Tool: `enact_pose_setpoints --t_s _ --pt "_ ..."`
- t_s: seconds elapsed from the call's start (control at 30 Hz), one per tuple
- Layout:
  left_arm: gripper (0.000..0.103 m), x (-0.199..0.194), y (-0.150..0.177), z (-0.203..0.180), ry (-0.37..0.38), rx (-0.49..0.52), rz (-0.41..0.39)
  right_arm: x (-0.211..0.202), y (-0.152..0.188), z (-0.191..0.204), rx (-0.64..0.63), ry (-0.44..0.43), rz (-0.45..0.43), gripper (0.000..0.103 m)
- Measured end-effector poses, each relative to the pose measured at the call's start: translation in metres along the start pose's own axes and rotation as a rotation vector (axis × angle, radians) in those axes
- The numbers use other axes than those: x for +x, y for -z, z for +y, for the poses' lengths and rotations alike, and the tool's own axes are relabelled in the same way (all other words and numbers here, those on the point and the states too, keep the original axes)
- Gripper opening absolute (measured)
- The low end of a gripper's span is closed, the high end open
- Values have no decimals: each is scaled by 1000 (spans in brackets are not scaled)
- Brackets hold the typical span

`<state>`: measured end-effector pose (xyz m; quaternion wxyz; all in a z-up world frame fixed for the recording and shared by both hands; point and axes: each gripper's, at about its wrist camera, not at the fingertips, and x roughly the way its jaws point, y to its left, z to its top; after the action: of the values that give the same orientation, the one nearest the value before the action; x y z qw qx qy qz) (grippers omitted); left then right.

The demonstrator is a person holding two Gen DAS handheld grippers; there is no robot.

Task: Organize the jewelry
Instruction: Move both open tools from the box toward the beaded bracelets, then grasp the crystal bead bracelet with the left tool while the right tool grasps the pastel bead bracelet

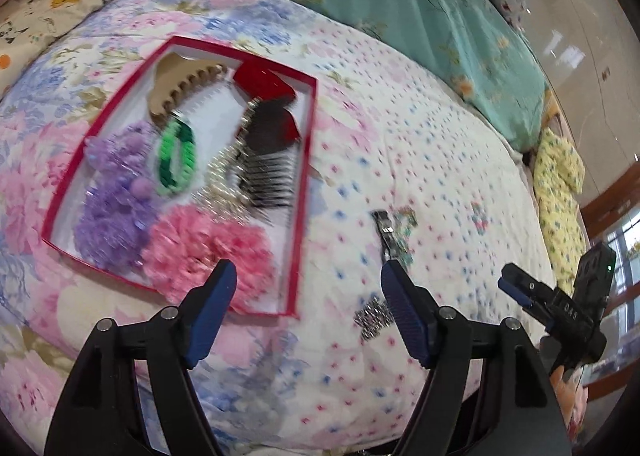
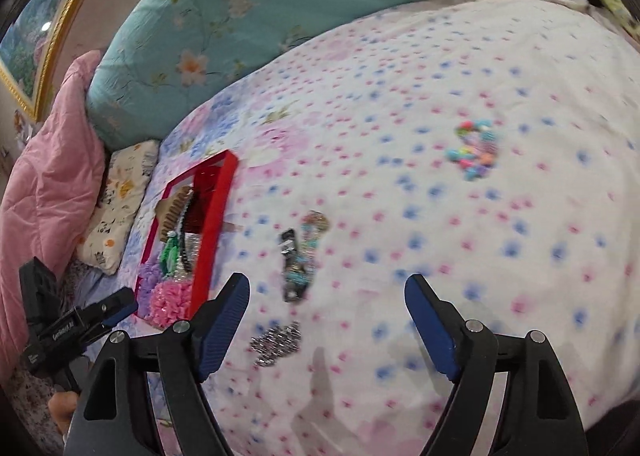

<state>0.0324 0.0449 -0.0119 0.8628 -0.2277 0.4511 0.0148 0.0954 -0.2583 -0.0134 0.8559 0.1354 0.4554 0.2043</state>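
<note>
**Three loose pieces left on the bed, both tongs apart and empty**

The bed [image 1: 400, 116], under a soft flowered quilt, fills both views. The red box [image 1: 308, 144] sits at left centre of the left wrist view, already holding a tan claw clip [image 1: 176, 84], green bracelet [image 1: 176, 160], comb [image 1: 272, 180] and purple and pink scrunchies.

Outside it, at lower centre of the right wrist view, lie a beaded hair clip [image 2: 298, 256] and, nearer, a silver sparkly piece [image 2: 276, 340]; a pastel bead bracelet [image 2: 476, 148] lies well apart at upper right.

The left tongs [image 1: 308, 284] and right tongs [image 2: 326, 292] both stand apart, gripping nothing.

All three pieces look light. The clip seems stiff: pinch across its narrow sides. The beads will likely sag and roll; catch one strand.
</note>
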Motion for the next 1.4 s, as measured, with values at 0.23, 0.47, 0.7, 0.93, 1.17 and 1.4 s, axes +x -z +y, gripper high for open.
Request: enact_pose_setpoints --t_s 0.23,0.47,0.7,0.93,1.17,1.4 --pt "75 13 16 -23 -6 60 50 -9 3 -21 31 36 -17 82" --pt "75 30 23 -41 -16 108 79 -16 -3 -34 35 60 -39 82" --pt "75 46 18 -63 -14 177 97 -13 -15 -48 49 96 -42 82" --pt "75 69 -1 -99 1 287 85 -6 -35 -54 11 126 -33 82" --pt "70 113 -23 -126 6 371 118 10 -61 -62 15 144 -12 81" --pt "55 155 -33 -135 -4 410 195 33 -82 -69 9 173 14 81"
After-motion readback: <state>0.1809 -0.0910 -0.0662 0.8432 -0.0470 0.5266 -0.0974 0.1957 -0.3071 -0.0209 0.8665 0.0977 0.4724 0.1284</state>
